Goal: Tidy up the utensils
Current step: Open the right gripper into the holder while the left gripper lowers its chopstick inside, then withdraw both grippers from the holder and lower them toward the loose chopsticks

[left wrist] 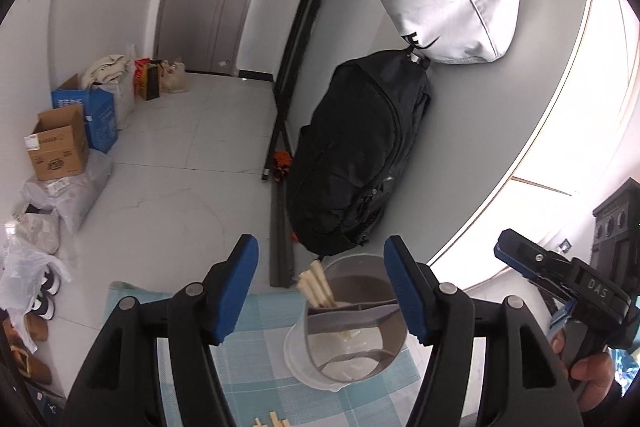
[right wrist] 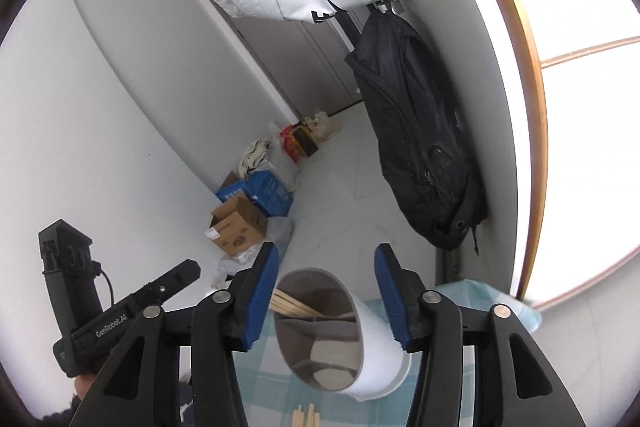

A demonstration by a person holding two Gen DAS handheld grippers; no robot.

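Hovering with jaws apart and empty, the left gripper (left wrist: 320, 291) and right gripper (right wrist: 326, 297) both frame the white utensil holder (left wrist: 344, 323) just ahead of their fingertips. Some wooden chopsticks (left wrist: 316, 285) already stand in one compartment; more chopsticks (left wrist: 272, 421) lie on the checked cloth (left wrist: 256, 359) below the jaws, unsorted
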